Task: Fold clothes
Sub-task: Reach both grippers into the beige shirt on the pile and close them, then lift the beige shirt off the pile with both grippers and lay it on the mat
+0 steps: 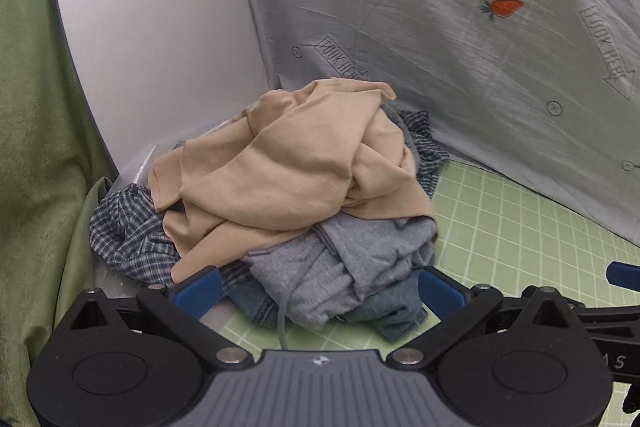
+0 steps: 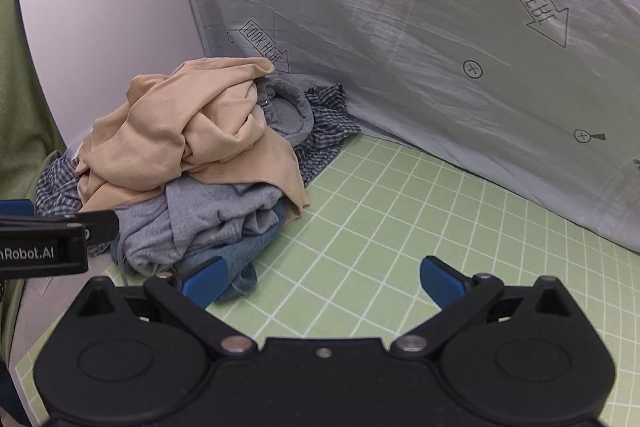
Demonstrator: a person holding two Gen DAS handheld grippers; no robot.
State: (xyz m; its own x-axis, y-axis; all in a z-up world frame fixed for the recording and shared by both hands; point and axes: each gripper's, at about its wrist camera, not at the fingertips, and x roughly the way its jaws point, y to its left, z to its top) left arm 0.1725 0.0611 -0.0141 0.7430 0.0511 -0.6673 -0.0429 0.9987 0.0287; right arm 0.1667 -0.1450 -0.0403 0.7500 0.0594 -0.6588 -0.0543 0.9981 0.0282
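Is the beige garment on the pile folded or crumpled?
Crumpled: the beige garment lies bunched, with irregular creases, atop the pile.

Tan top over a heathered grey hoodie, faded blue denim and a navy-and-white checked shirt. Pale green mat gridded in white. Grey sheet printed with orange carrots and black arrows. Olive curtain. Blue-tipped black claws.
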